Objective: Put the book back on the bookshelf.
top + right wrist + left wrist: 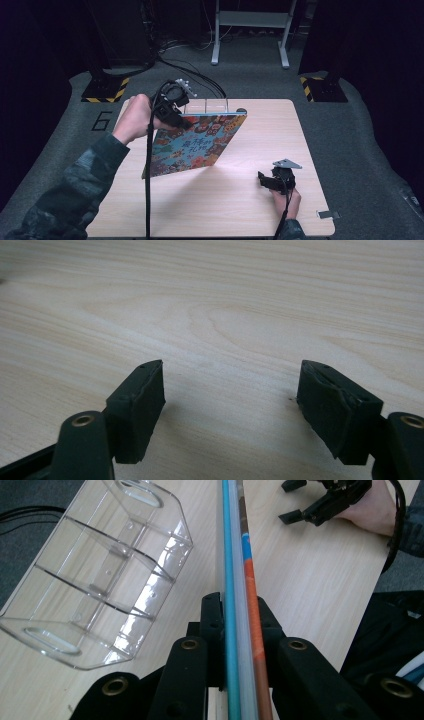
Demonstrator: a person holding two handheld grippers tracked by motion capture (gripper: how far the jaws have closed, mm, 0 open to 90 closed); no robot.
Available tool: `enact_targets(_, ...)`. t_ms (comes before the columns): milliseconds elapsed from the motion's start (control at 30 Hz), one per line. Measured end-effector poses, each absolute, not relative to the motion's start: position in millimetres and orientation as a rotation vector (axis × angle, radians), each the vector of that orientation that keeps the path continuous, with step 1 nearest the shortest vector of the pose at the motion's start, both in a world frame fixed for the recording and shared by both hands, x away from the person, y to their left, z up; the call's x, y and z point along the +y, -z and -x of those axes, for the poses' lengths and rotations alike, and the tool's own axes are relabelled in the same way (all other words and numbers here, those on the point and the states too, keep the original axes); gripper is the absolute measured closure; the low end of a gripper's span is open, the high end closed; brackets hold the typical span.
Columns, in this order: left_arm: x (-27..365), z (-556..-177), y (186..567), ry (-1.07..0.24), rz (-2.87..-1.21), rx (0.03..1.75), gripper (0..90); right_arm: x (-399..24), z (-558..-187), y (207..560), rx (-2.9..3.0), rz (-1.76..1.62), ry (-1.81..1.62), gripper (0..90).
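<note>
Pale wood-grain table is the largest thing here and the landmark for the rest. Above its far left part, the thin, flat book with a blue, orange and red patterned cover hangs tilted, its top edge high and its lower corner nearest the table's left edge, which it may just touch. At the table's far edge, behind the book, stands the clear plastic organiser with 3 compartments, empty.

Judging by its thin spine, the book should be light but floppy: it will likely sag and swing if held by 1 corner, and the glossy cover may slip. A grip on the spine edge near the middle would steady it best.

On the table's far left, the left gripper is clamped on the book's upper edge, the blue and orange edge running straight between its 2 black jaws. Near the table's right front, the right gripper rests low over bare wood with its jaws apart and nothing between them, well apart from the book.
</note>
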State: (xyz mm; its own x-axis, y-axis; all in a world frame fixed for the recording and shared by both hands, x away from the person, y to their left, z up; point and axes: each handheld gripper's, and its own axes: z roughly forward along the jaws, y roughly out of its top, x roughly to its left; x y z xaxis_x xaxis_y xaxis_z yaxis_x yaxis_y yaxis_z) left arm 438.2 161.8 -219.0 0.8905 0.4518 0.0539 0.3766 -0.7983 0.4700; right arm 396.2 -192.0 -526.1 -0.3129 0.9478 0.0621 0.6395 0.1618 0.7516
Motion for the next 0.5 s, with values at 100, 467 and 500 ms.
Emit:
enact_targets(100, 167, -437, 216, -0.237, -2.594, 0.625, 80.7, -191, -397, 527, 2.012, -1.499, -0.943, 20.5)
enact_targets(467, 186, -431, 205, -0.287, -2.548, 0.684, 80.6, -189, -398, 527, 2.007, -1.491, -0.911, 20.1)
enact_targets(500, 188, -431, 204, -0.297, -2.545, 0.686, 80.6, -189, -398, 527, 2.008, -1.491, -0.911, 20.1)
